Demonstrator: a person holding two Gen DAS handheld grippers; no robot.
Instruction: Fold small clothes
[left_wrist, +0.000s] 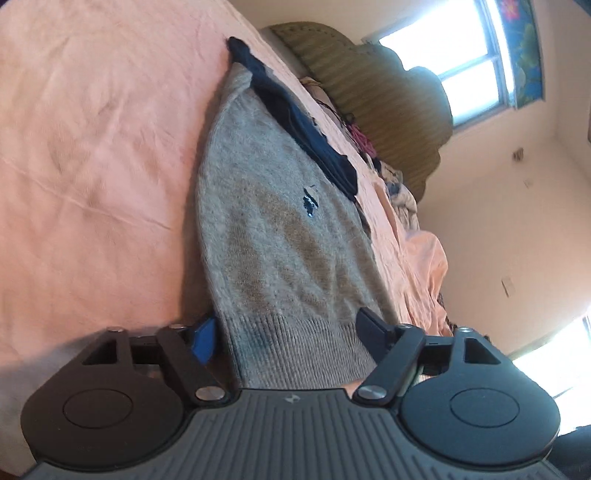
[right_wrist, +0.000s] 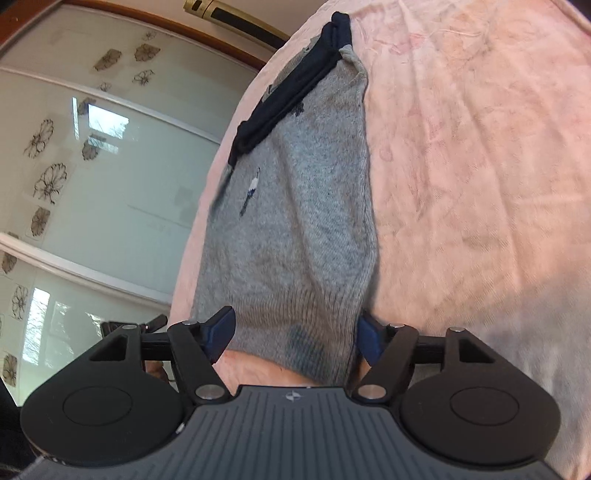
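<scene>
Ribbed hem of the grey sweater (left_wrist: 280, 229) is flanked by the left gripper (left_wrist: 286, 338) and right gripper (right_wrist: 295, 332), fingers apart, nothing clamped. Spread on the pink bed (left_wrist: 92, 147), it is judged largely unfolded.

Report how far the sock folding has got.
Done: nothing looks folded; the grey sock lies full length on the pink sheet. In hand: left gripper and right gripper straddle its ribbed cuff, jaws open. Left: grip, fold, then the navy sock.
</scene>
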